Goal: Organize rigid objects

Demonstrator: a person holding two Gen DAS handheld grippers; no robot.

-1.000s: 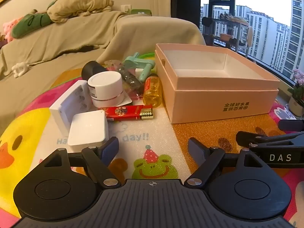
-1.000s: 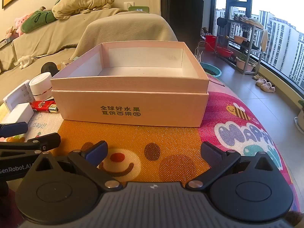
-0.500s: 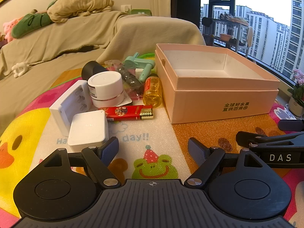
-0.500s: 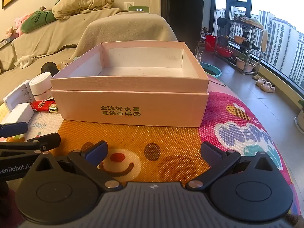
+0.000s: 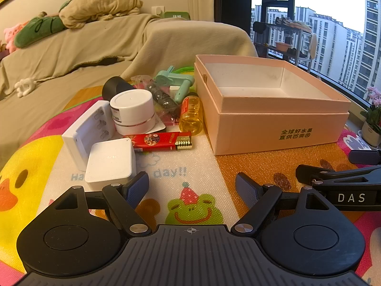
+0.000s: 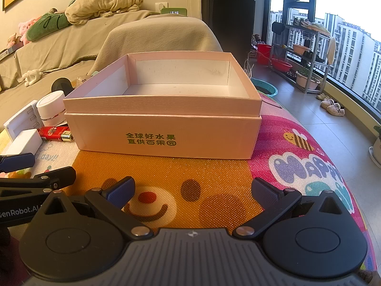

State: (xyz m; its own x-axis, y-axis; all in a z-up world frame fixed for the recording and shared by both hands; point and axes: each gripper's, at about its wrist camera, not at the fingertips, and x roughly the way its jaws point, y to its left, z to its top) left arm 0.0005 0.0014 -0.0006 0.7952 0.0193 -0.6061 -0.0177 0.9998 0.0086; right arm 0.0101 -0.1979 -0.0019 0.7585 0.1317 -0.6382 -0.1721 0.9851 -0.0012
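Note:
An open, empty pink box [image 5: 281,128] [image 6: 164,133] stands on the colourful mat. To its left lies a pile: a white cube [image 5: 109,160], a white battery case [image 5: 85,131], a white round jar [image 5: 132,110], a red lighter [image 5: 157,141], a yellow bottle [image 5: 191,115], a mint-green tool [image 5: 177,81] and a black cylinder [image 5: 114,85]. My left gripper [image 5: 191,188] is open and empty, low over the mat just in front of the white cube. My right gripper [image 6: 193,190] is open and empty in front of the box.
A beige-covered sofa [image 5: 71,54] with cushions runs behind the mat. To the right, the floor [image 6: 309,109] drops away below the mat's edge, with a plant rack [image 6: 302,59] and a tall window beyond.

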